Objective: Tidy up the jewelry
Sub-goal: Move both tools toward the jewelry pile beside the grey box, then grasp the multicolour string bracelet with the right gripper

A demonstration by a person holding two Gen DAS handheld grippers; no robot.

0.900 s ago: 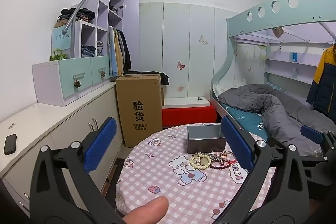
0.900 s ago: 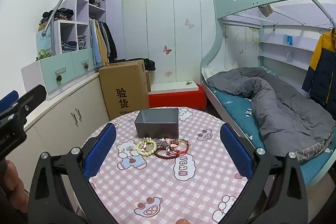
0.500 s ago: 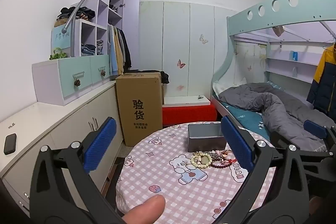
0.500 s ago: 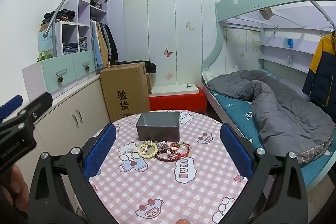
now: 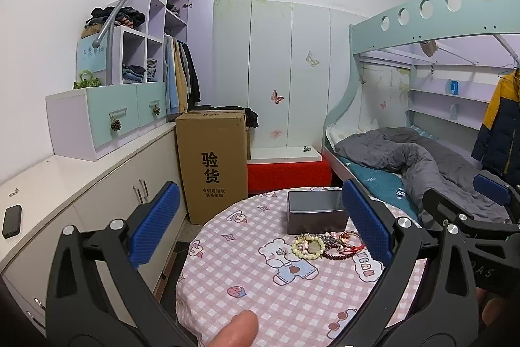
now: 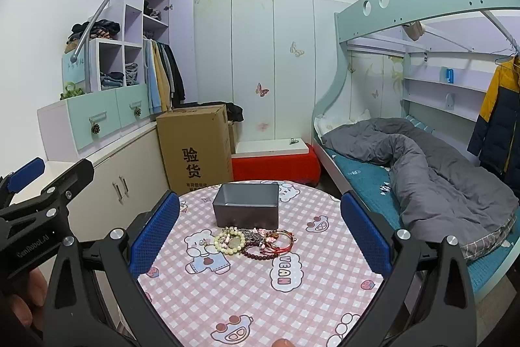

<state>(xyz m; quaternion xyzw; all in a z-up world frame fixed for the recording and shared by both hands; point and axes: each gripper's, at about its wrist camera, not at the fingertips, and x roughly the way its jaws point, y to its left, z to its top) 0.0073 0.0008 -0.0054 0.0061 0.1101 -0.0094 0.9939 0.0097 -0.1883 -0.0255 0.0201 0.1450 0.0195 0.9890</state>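
A pile of bead bracelets [image 6: 253, 241] lies on the round table with the pink checked cloth [image 6: 260, 298], just in front of an open grey box [image 6: 246, 208]. The pile holds a cream bead bracelet [image 6: 229, 241], dark red beads and red cords. The left wrist view shows the pile [image 5: 325, 246] and the box [image 5: 317, 212] to the right of centre. My left gripper [image 5: 260, 233] is open and empty, well short of the pile. My right gripper [image 6: 260, 233] is open and empty, above the table's near side. Each gripper shows at the edge of the other's view.
A cardboard box [image 6: 195, 148] stands on the floor behind the table, beside low cabinets [image 6: 123, 181] on the left. A red-sided platform [image 6: 273, 161] is behind the table. A bunk bed with a grey duvet [image 6: 422, 171] lies to the right.
Both grippers have risen slightly and shifted; the table and jewelry sit a little lower in both views. Nothing was grasped and the jaws stayed open.
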